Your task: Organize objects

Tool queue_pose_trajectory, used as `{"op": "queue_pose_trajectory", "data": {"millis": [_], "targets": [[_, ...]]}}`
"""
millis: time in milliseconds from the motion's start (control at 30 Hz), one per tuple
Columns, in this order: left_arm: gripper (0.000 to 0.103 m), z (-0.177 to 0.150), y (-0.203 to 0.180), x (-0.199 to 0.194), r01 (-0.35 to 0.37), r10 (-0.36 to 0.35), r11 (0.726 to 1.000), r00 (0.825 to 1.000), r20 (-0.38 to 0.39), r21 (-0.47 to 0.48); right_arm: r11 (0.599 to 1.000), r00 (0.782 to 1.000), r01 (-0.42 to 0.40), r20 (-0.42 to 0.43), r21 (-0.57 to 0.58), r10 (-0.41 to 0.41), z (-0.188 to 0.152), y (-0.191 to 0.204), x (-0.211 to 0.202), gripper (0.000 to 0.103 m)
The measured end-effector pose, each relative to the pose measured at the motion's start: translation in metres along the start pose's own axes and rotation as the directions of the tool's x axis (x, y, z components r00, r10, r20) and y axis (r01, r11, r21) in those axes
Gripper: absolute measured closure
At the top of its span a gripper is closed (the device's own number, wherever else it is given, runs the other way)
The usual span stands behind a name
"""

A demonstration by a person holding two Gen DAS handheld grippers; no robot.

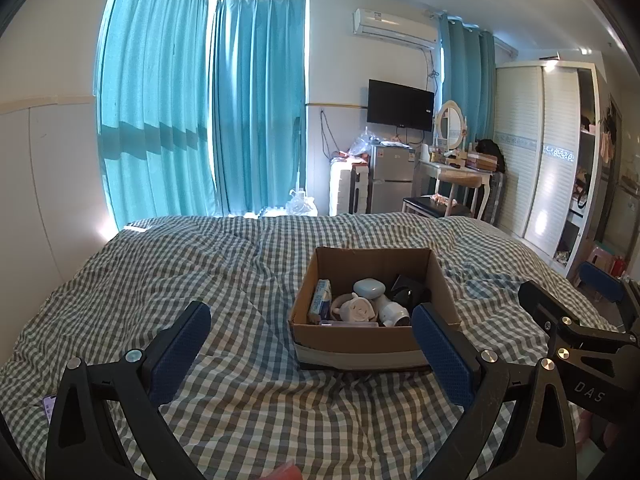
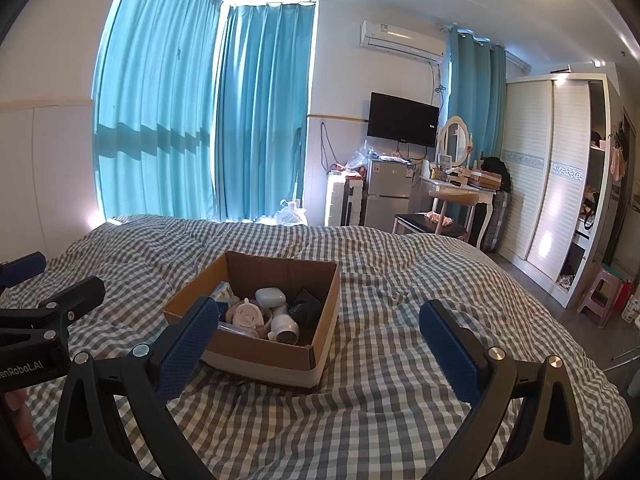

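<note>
Both tools hover low over the checked bedcover (image 1: 248,272) with nothing in them: the left gripper (image 1: 312,344) has its blue-padded fingers (image 1: 182,344) spread wide, and the right gripper (image 2: 320,340) is spread just as far. The cardboard box (image 1: 360,340) sits ahead of the left gripper's fingers, crowding toward its right finger, whose tip overlaps the box's near right corner in that view; from the right wrist camera the box lies ahead and toward the left finger, which covers its near left corner. So the box rests roughly between the two tools, probably so either can reach in. Inside it are a small milk carton (image 1: 320,300) against the wall farthest from the right finger, a pale blue case (image 1: 369,288), a white round gadget (image 1: 360,309), a white cylindrical device (image 1: 394,314) and a black object (image 1: 408,288) (its kind is hard to tell). Judging by the loaded box and the bare cover around it, the sorting looks largely done, or about to be undone.
</note>
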State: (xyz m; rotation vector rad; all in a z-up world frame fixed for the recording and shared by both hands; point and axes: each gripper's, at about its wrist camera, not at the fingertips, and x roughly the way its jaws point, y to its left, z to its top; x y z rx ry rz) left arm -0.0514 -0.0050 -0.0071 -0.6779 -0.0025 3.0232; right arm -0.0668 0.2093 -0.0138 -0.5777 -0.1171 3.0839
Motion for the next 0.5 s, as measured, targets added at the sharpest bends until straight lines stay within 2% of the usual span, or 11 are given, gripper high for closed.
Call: {"op": "queue_pose_trajectory", "data": {"millis": [500], "targets": [[0.0, -0.0045, 0.0035, 0.0022, -0.004, 0.004, 1.0, 1.0, -0.011, -0.01, 1.0, 1.0, -0.001, -0.011, -0.004, 0.001, -0.0046, 0.0013, 0.0037, 0.002]]}}
